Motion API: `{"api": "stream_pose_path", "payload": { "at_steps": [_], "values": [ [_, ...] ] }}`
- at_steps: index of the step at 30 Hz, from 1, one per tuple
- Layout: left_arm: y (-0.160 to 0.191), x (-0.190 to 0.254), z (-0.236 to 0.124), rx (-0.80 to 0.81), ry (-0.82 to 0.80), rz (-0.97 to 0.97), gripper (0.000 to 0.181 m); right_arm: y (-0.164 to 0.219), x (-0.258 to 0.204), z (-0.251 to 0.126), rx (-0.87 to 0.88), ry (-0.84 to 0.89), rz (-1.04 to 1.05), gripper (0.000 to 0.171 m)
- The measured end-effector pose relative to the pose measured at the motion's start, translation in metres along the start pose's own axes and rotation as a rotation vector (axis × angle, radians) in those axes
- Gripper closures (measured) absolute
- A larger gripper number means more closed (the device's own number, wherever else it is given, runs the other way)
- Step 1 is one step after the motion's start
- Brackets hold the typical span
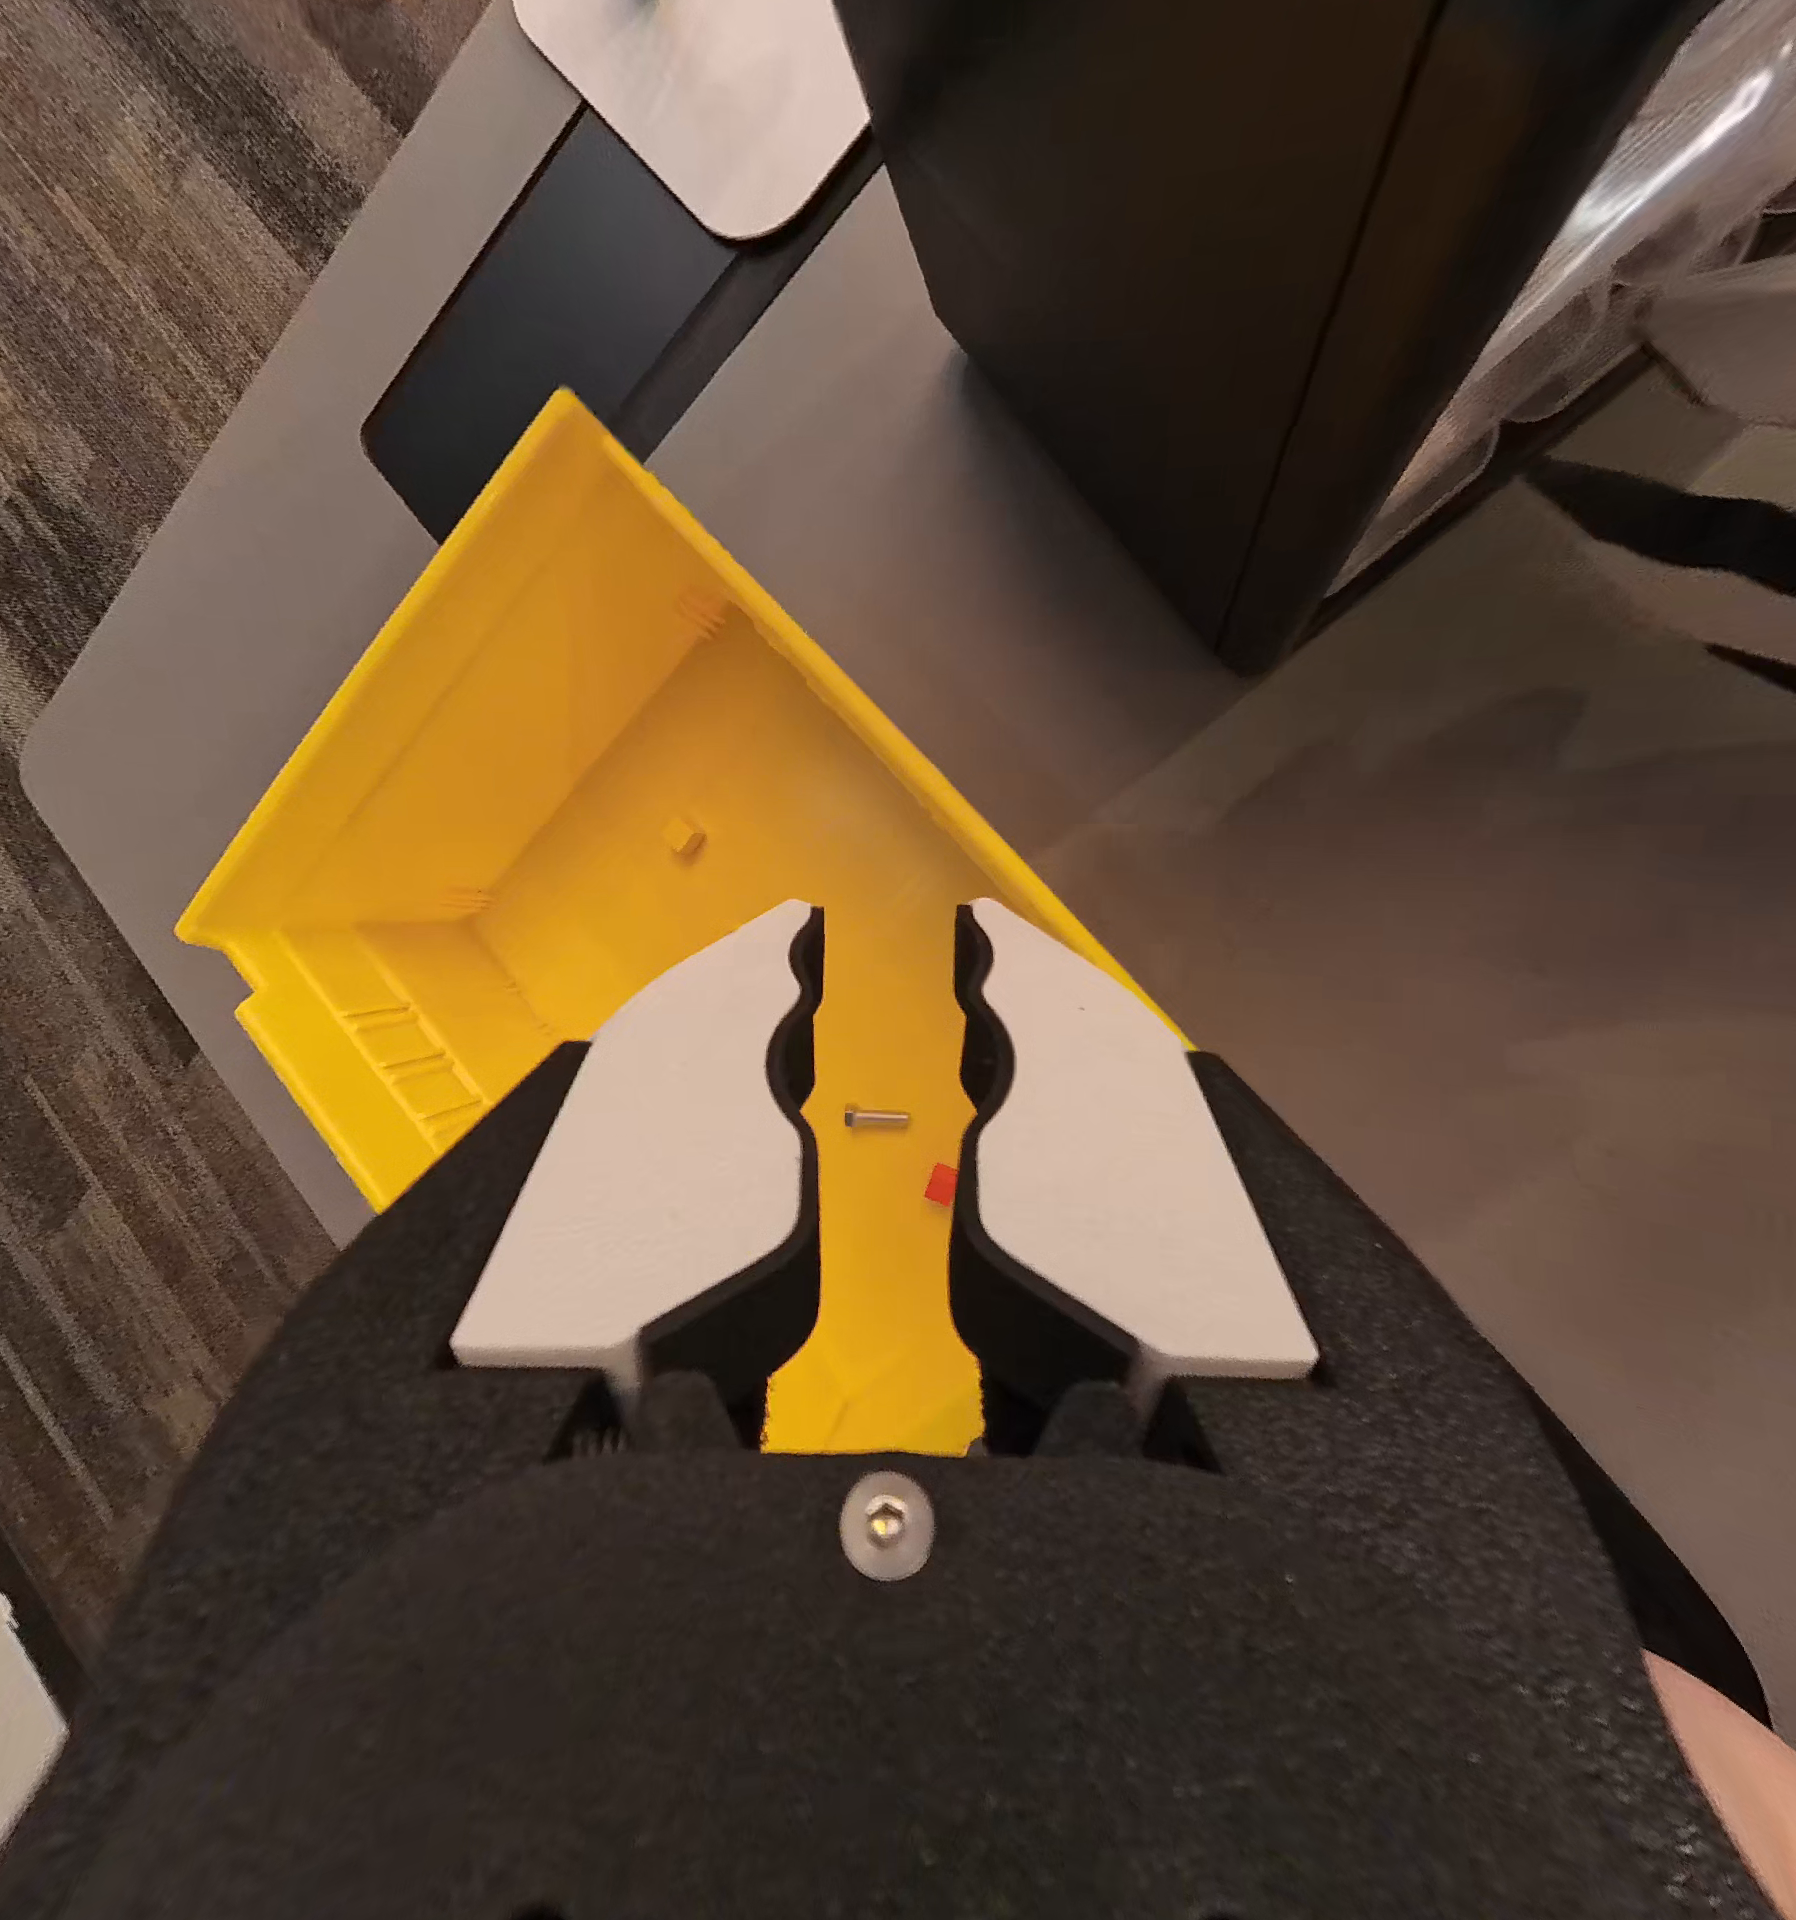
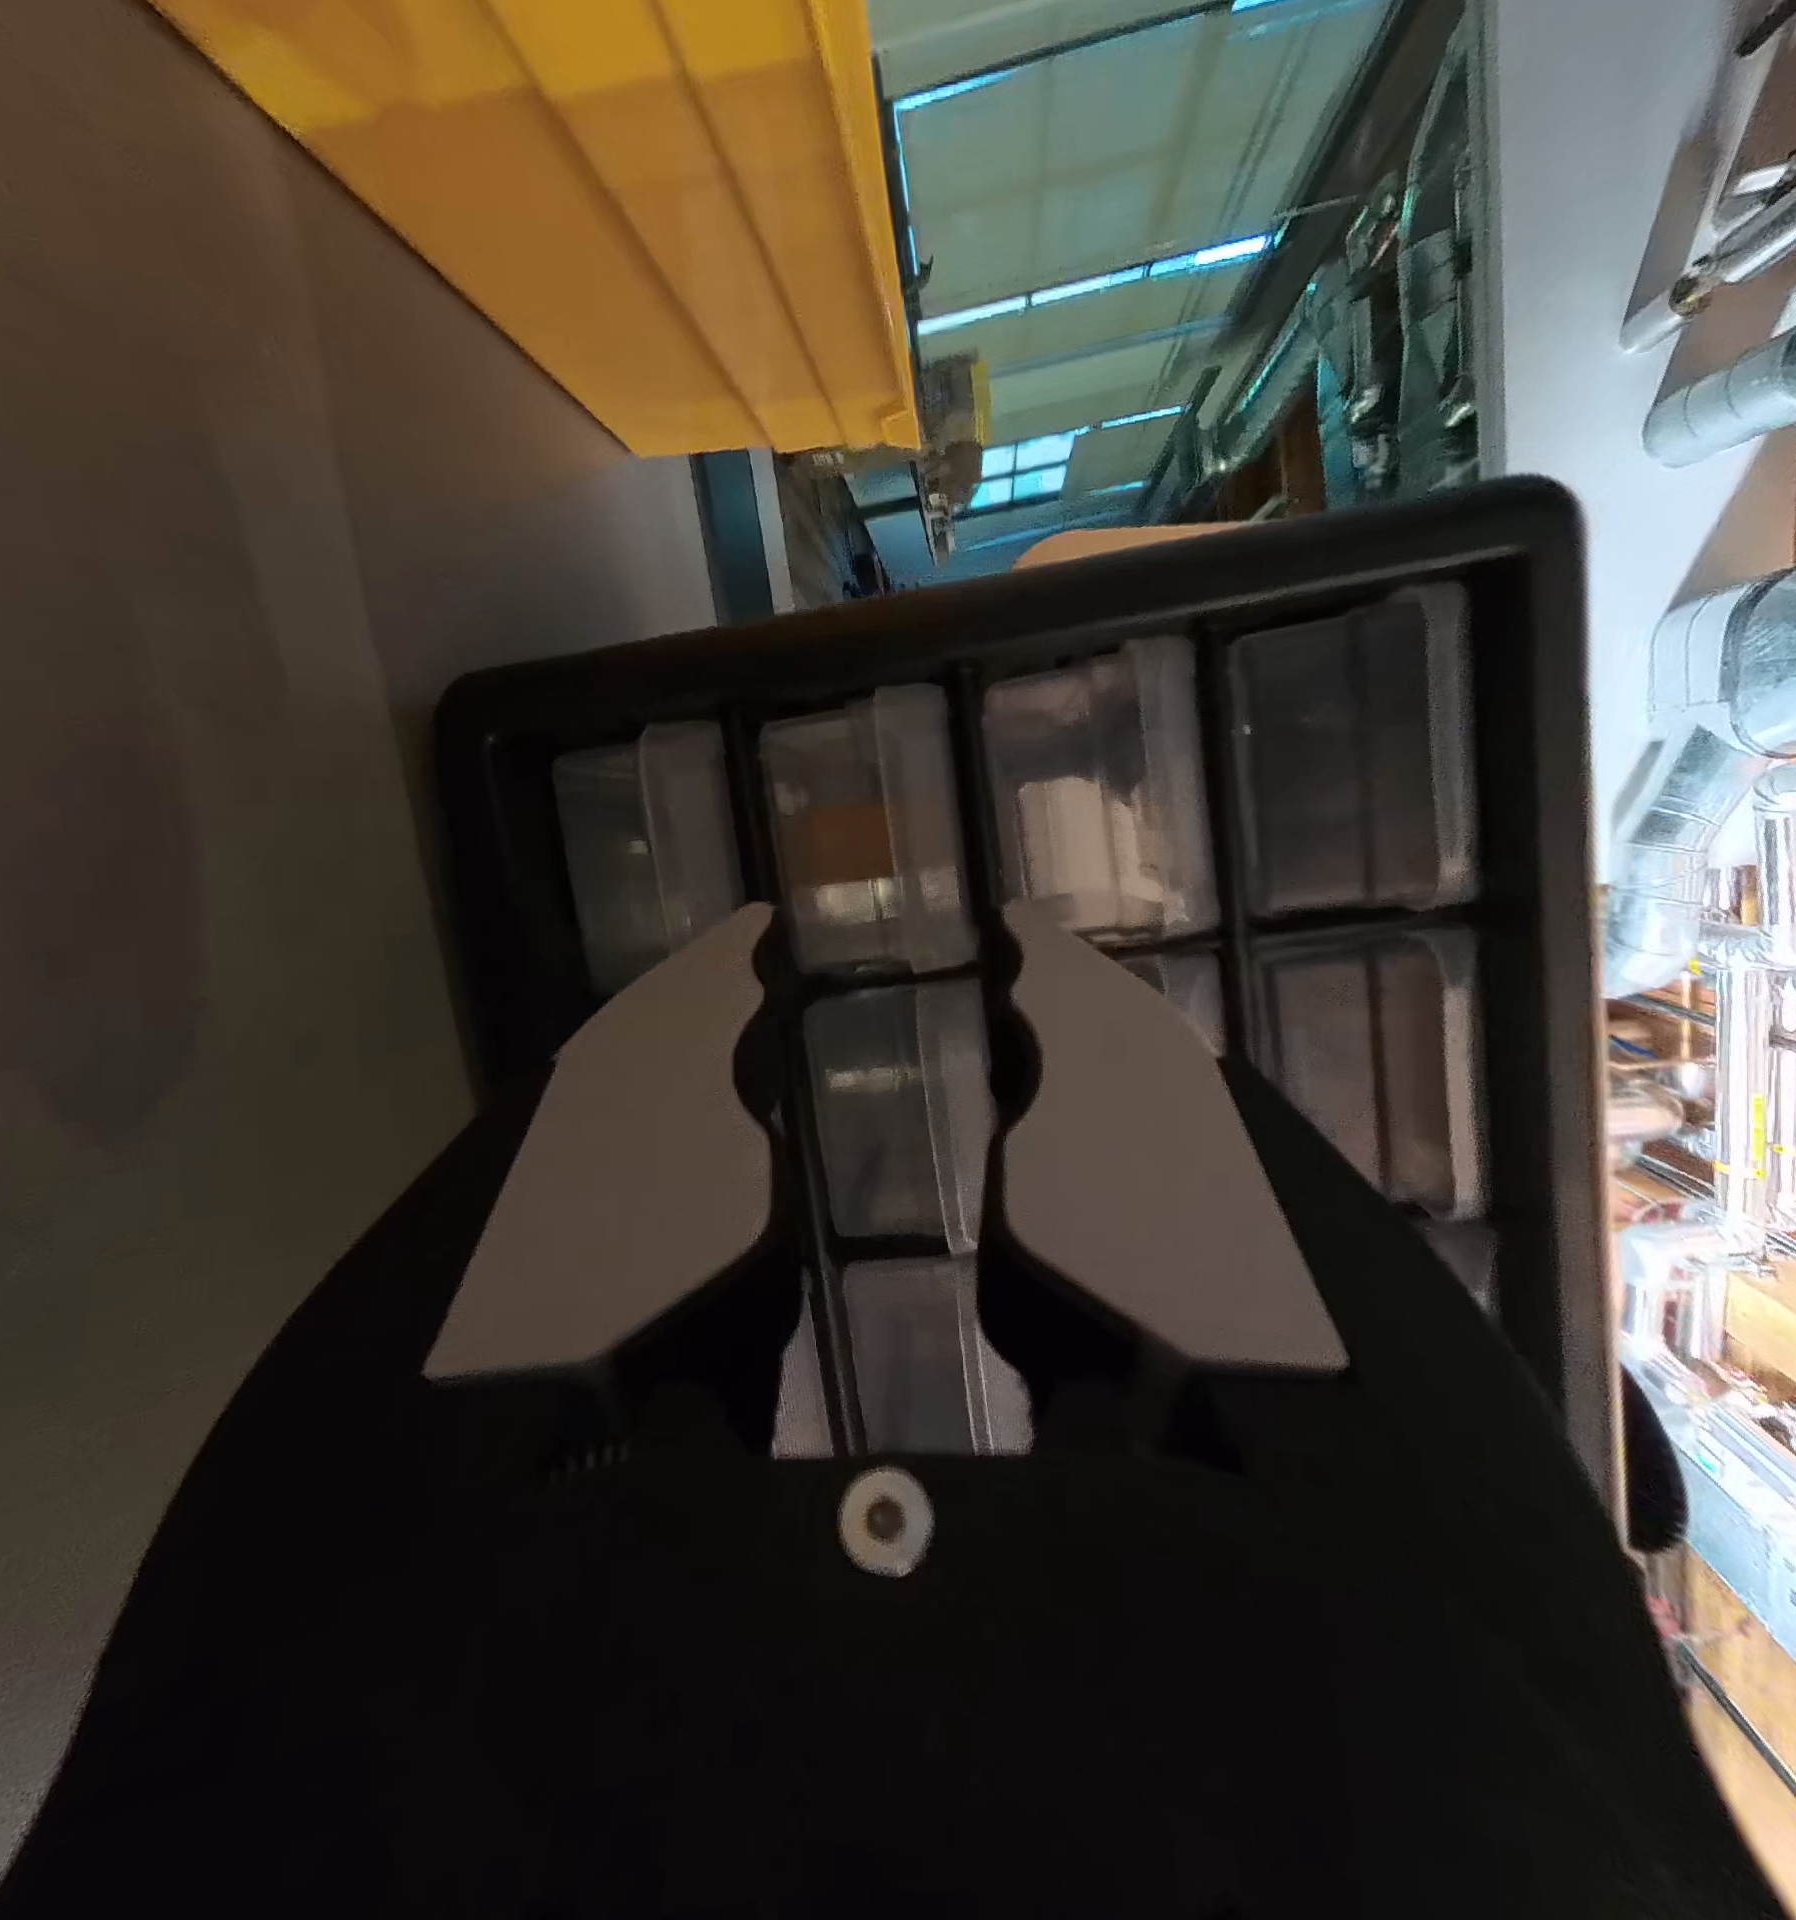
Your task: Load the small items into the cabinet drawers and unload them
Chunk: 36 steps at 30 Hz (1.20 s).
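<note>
Below the middle of the left wrist view, the left tongs [image 1: 889,914] hung released over a yellow tray [image 1: 520,790], their white fingers [image 1: 665,1122] parted with nothing between them. Seen through that gap, a small metal screw [image 1: 875,1118] lay on the tray floor, and a small red piece [image 1: 941,1182] sat just beside it, toward the lower right. A little yellow block [image 1: 684,836] rested farther up the tray, well apart from both. The tray lay on a grey counter [image 1: 1289,987], near a black cabinet [image 1: 1133,312] that filled the upper right of the frame; patterned carpet [image 1: 94,364] ran along the left edge. At the centre of the right wrist view, which was turned sideways and blurred, the right tongs [image 2: 889,920] were likewise released and empty, pointed at the cabinet's front. Its clear drawers [image 2: 1351,769] sat in their black frame, one showing something orange inside. The tray's yellow edge crossed the upper left of that view.
</note>
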<state>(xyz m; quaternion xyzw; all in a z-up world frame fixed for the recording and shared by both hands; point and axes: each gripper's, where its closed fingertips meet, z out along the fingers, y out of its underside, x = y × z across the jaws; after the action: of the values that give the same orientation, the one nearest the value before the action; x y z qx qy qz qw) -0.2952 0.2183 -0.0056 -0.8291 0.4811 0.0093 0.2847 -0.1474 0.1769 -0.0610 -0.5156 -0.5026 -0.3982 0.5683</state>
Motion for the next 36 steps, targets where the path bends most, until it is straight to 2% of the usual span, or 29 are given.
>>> {"api": "stream_pose_path", "payload": {
  "at_steps": [9, 15, 18, 24, 32, 36],
  "values": [
    [0.012, -0.016, -0.003, -0.022, -0.044, -0.05, 0.158, 0.046, 0.011, -0.008, -0.12, 0.07, -0.027, 0.155],
    [0.013, -0.012, 0.003, -0.045, -0.031, -0.023, 0.158, 0.048, 0.016, -0.012, -0.104, 0.118, -0.056, 0.16],
    [0.024, -0.017, 0.009, -0.086, -0.015, -0.055, 0.158, 0.044, 0.015, -0.02, -0.097, 0.102, -0.051, 0.161],
    [0.073, -0.029, 0.04, -0.313, 0.027, -0.141, 0.158, 0.036, 0.013, -0.04, -0.08, 0.084, -0.047, 0.161],
    [0.088, -0.047, 0.1, -0.36, 0.093, -0.275, 0.157, 0.029, 0.012, -0.056, -0.074, 0.057, -0.022, 0.16],
    [0.092, -0.06, 0.119, -0.369, 0.034, -0.235, 0.158, 0.023, 0.011, -0.064, -0.051, 0.05, -0.011, 0.16]
  ]
}}
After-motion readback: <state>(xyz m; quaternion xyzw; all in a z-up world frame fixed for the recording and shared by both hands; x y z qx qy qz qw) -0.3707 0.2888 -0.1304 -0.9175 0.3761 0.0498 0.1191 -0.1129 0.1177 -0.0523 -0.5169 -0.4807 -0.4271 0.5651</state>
